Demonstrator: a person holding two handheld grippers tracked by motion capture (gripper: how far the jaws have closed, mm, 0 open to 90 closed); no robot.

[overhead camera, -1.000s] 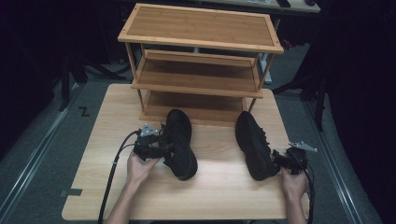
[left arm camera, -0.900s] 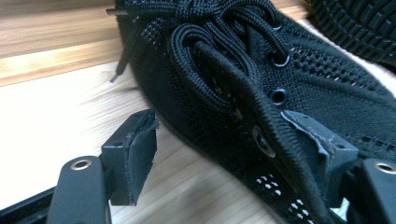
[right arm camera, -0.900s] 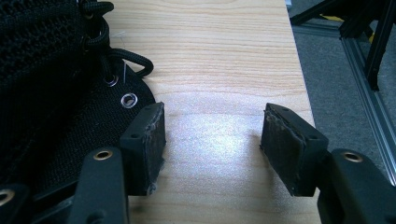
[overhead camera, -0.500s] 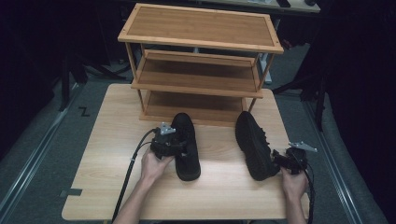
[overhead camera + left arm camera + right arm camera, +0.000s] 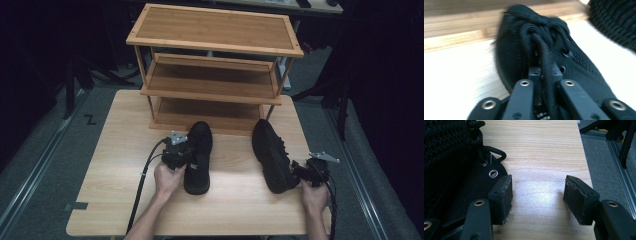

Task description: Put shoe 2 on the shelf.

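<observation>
Left gripper view: the left gripper (image 5: pixel 541 82), jaws just closed, is clamped on the laces of the left shoe (image 5: pixel 197 157) on the table (image 5: pixel 120 150). Laces alone may slip when lifted. The right gripper (image 5: pixel 537 192) is held open beside the right shoe (image 5: pixel 272 155).

High view overhead, tongs views close-up

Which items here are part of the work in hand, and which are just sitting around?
In the job:
- black lace-up left shoe, clamped by the left gripper
- black right shoe, beside the open right gripper

Just around:
- three-tier wooden shoe rack
- light wooden table
</observation>
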